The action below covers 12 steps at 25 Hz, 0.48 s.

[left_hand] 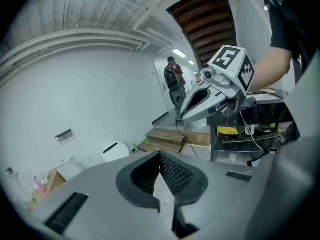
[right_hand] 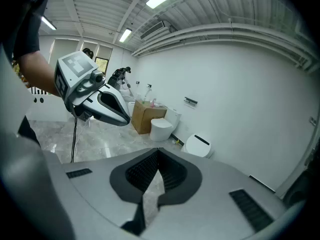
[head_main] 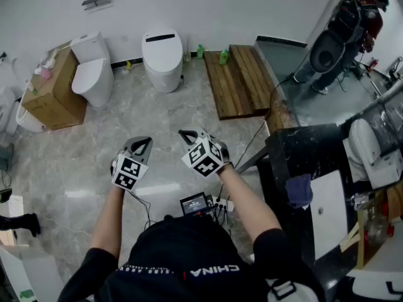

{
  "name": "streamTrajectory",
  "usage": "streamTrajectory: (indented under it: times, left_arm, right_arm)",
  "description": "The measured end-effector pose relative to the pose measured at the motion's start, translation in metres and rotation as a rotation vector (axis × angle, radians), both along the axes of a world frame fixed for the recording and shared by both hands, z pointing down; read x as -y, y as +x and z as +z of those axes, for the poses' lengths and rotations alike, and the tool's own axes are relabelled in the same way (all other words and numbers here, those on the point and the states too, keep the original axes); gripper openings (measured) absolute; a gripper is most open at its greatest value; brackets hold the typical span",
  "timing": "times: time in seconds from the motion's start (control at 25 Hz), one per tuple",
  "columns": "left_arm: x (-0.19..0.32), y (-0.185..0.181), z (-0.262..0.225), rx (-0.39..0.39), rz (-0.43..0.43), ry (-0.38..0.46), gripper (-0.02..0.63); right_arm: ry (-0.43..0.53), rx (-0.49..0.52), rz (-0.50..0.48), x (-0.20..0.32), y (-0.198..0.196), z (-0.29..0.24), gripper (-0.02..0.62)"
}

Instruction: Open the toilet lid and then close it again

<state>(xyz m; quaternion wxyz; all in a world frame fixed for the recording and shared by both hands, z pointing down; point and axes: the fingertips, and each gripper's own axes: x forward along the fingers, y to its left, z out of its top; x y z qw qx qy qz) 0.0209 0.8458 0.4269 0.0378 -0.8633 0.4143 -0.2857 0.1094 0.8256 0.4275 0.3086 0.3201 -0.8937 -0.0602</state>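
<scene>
Two white toilets stand against the far wall, both with lids down. The rounded tankless toilet (head_main: 162,55) (left_hand: 116,150) (right_hand: 198,145) is the one straight ahead. A toilet with a tank (head_main: 93,73) (right_hand: 162,128) stands left of it. My left gripper (head_main: 146,141) (left_hand: 160,156) and right gripper (head_main: 184,133) (right_hand: 159,152) hover side by side over the marble floor, well short of both toilets. Both are shut with nothing between their fingers. Each gripper shows in the other's view: the right gripper (left_hand: 186,110) and the left gripper (right_hand: 122,118).
A cardboard box (head_main: 53,96) stands beside the left toilet. A low wooden platform (head_main: 242,80) with green bottles (head_main: 223,57) lies right of the toilets. A dark workbench (head_main: 302,162) fills the right side. A person (head_main: 352,27) stands at the far right. A cable (head_main: 258,134) crosses the floor.
</scene>
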Motion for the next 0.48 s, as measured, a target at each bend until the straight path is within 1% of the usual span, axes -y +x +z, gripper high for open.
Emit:
streamTrajectory:
  times: [0.16, 0.48]
  left_arm:
    - [-0.0004, -0.0011, 0.0009, 0.02, 0.003, 0.01, 0.009]
    - [-0.0012, -0.0006, 0.0016, 0.02, 0.002, 0.013, 0.009]
  right_arm:
    - [-0.002, -0.003, 0.002, 0.0, 0.0011, 0.0004, 0.014]
    - [-0.009, 0.002, 0.0, -0.0014, 0.0002, 0.0025, 0.014]
